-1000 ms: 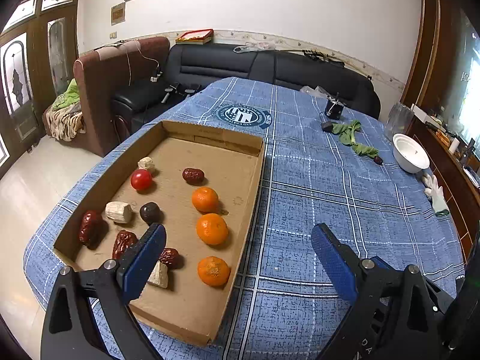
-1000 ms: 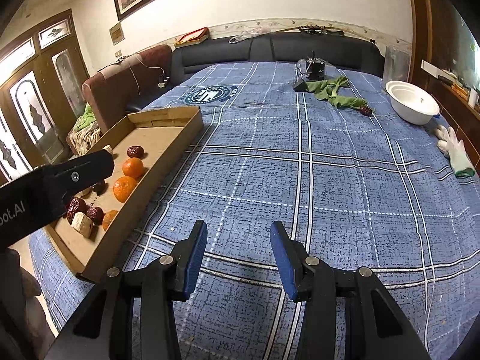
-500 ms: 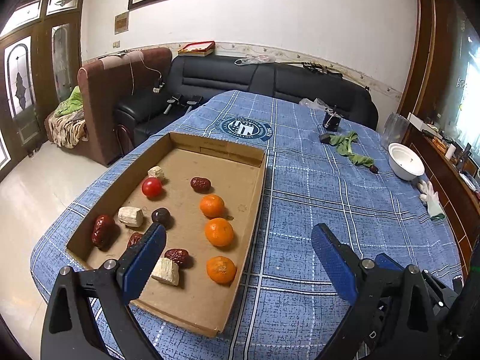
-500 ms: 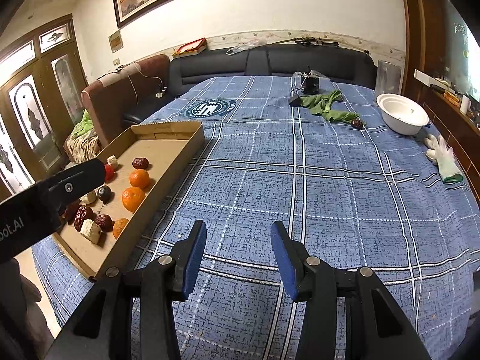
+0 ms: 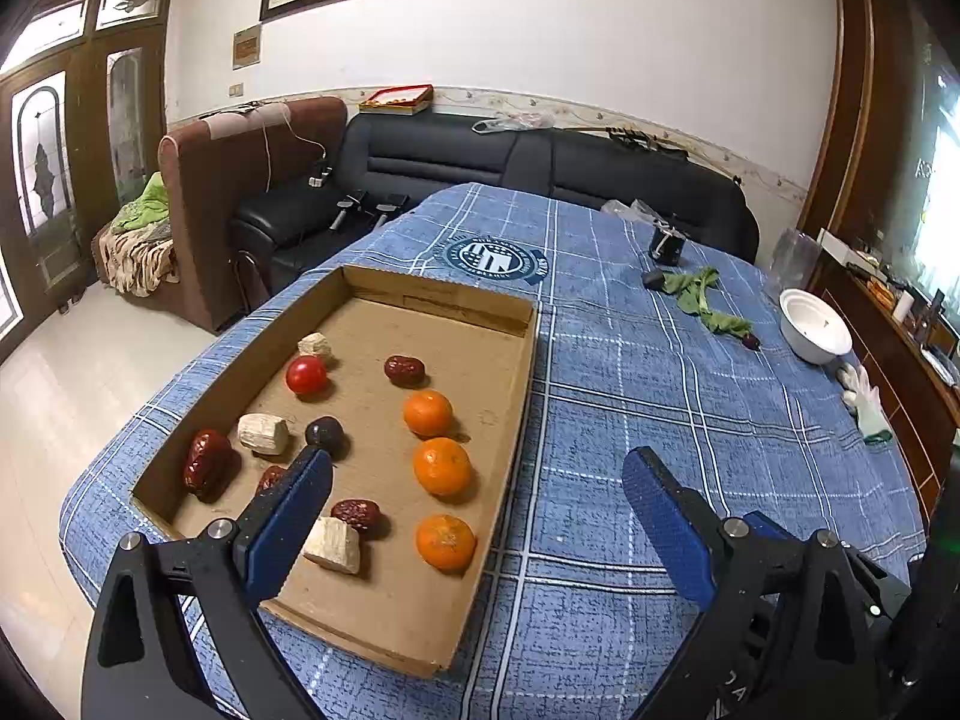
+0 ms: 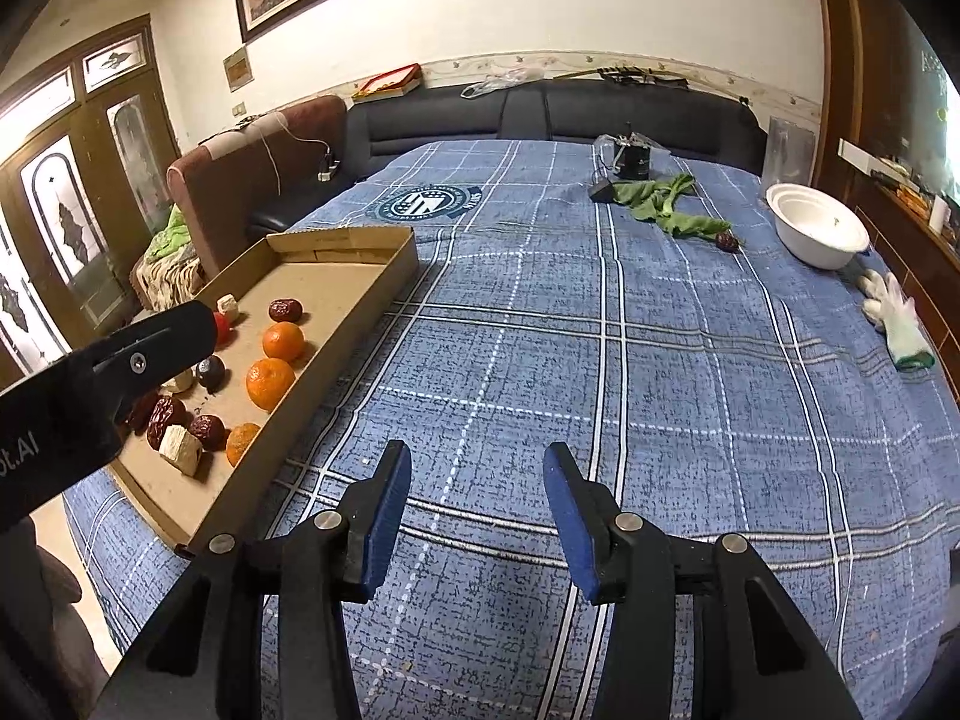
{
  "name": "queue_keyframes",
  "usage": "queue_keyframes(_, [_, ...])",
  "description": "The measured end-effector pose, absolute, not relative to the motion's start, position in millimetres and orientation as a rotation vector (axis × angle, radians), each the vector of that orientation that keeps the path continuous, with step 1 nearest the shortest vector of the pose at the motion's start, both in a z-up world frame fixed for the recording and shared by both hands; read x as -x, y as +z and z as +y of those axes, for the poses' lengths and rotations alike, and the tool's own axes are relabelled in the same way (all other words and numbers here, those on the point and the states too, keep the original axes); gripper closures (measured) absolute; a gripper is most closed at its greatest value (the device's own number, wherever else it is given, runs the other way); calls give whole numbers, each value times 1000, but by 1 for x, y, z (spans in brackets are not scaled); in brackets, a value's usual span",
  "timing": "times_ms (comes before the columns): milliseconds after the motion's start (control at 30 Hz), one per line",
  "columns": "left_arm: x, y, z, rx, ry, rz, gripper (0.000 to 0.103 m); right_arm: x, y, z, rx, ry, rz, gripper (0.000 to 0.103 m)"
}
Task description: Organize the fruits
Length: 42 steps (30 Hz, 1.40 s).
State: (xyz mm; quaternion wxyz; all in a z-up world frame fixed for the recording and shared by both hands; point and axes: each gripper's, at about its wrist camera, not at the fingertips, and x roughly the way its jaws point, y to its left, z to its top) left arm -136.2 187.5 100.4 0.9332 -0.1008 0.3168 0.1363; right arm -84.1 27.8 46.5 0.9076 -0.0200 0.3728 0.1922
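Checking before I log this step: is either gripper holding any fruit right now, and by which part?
Nothing is held. The left gripper and the right gripper are both open with nothing between their fingers; the fruit lies in the box.

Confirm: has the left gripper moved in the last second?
Yes. The left gripper has pulled up and back from the cardboard tray, which now shows smaller and farther under its fingers.
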Motion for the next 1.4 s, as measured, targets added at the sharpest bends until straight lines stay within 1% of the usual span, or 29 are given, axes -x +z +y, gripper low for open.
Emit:
queue_keyframes(267, [150,108,217,231,367,593,6,60,49,40,17,403,786,51])
queue_keyframes(433, [152,104,235,266,401,592,6,62,50,55,18,429,778,51])
queue_keyframes(600, [153,100,235,277,385,601,6,66,37,60,37,422,817,51])
queue_keyframes(733, [148,98,233,270,385,612,6,70,35,58,68,403,799,51])
queue_keyframes(1000, [168,117,228,237,472,514,6,70,38,57,28,437,796,51])
queue_keyframes(1100, [184,131,214,201,509,410,5,79,43,52,17,443,777,51])
queue_keyframes(1167, [192,139,206,179,532,355,0,86,47,46,19,437,755,51])
queue_keyframes(1200, [196,142,202,167,549,328,0,89,49,42,16,439,740,51])
queue_keyframes(1300, [201,146,193,136,606,311,0,94,57,35,19,440,702,51])
queue_keyframes(1400, [201,148,188,104,638,335,0,94,65,32,6,460,675,50])
